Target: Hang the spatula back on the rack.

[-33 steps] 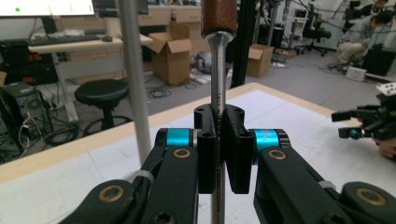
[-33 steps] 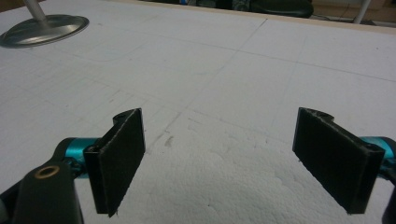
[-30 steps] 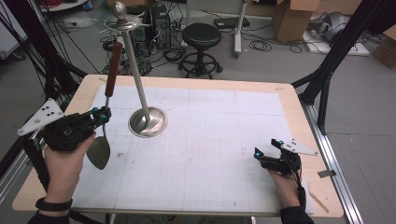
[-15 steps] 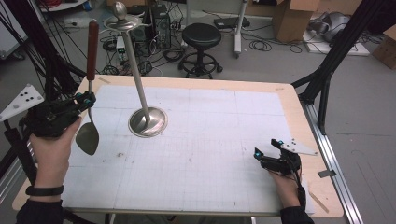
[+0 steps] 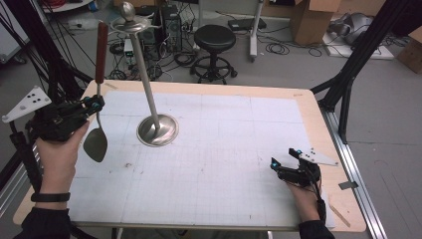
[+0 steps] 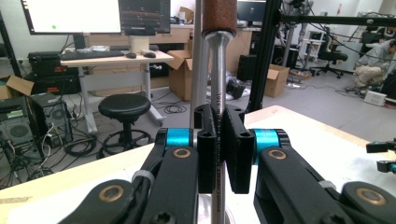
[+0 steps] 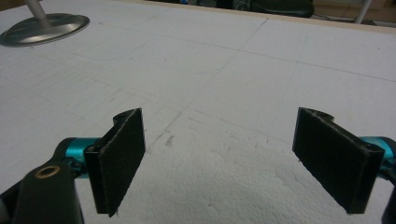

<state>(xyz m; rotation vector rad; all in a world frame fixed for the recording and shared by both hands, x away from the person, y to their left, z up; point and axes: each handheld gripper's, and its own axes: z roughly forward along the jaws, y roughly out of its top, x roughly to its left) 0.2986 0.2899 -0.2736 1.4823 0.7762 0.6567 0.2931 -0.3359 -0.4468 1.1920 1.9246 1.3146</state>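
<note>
With the spoon [image 5: 97,124] held upright, bowl down, above the bench's [image 5: 209,159] left edge, clenched at its metal neck by the left tool [image 5: 92,105], hanging on the stand [image 5: 149,99] seems next, while the right tool [image 5: 278,167] rests released near right.

The left hand-held gripper [image 5: 92,105] is raised at the left edge of the desk [image 5: 308,107], its jaws pressed together on the metal shaft of a spoon [image 5: 97,99] held upright, bowl down. The left hand [image 5: 58,154] wraps the grip from below, forearm sleeved in black. The right hand-held gripper [image 5: 283,160] rests low near the desk's right edge, jaws spread wide and holding nothing, the right hand [image 5: 301,191] behind it.
</note>
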